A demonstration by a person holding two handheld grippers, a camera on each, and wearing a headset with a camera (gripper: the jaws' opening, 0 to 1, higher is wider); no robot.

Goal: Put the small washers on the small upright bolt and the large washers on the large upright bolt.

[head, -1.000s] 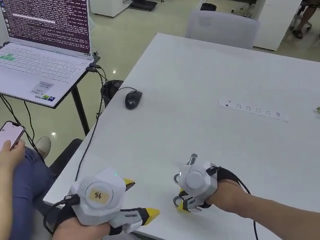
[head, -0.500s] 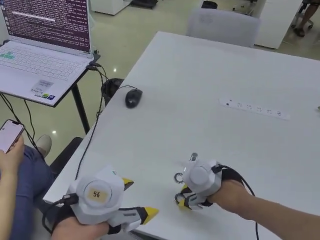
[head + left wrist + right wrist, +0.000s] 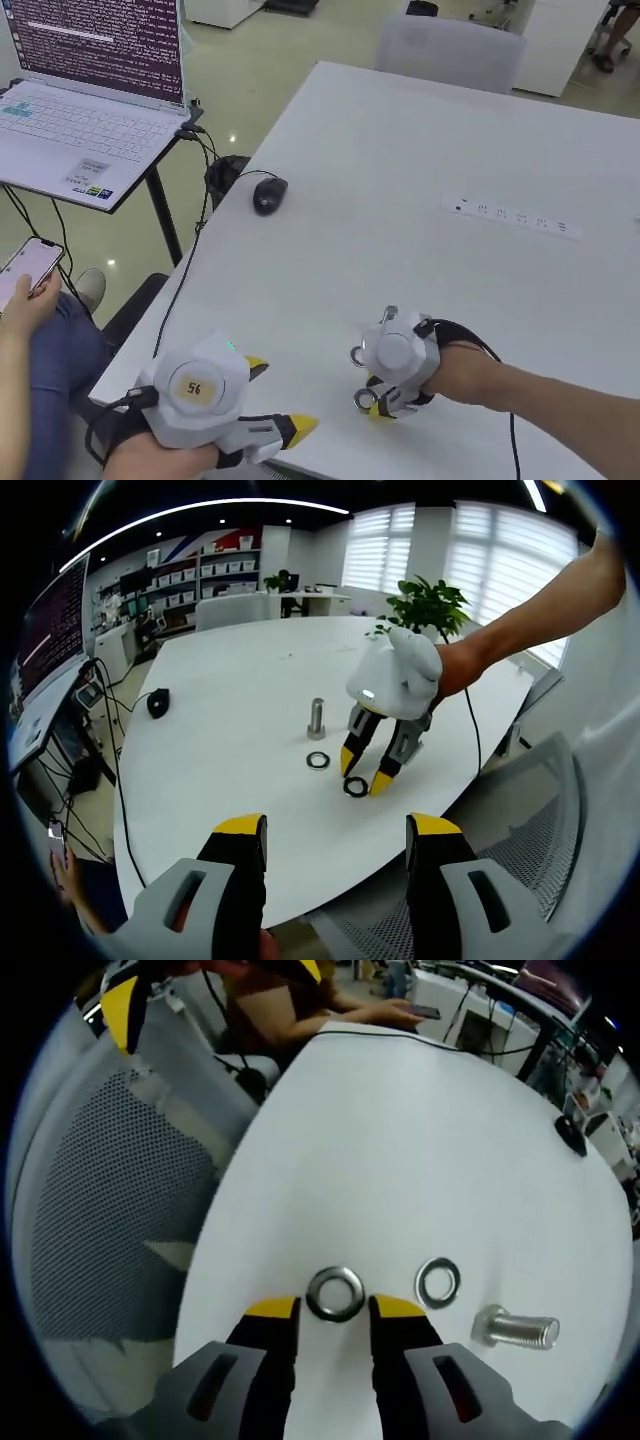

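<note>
1. The white tabletop [image 3: 420,200] carries the work near its front edge.
2. The left gripper [image 3: 337,830] hangs off that edge, jaws apart and empty.
3. The right gripper [image 3: 335,1308] has barely shifted over the last second. It has settled low, jaws apart on either side of a washer, not clamped.
4. The upright bolt [image 3: 515,1330] stands close by.
5. That washer [image 3: 335,1293] lies flat on the tabletop, with a second washer [image 3: 437,1282] between it and the bolt. Closing to grasp looks like the next step.
</note>
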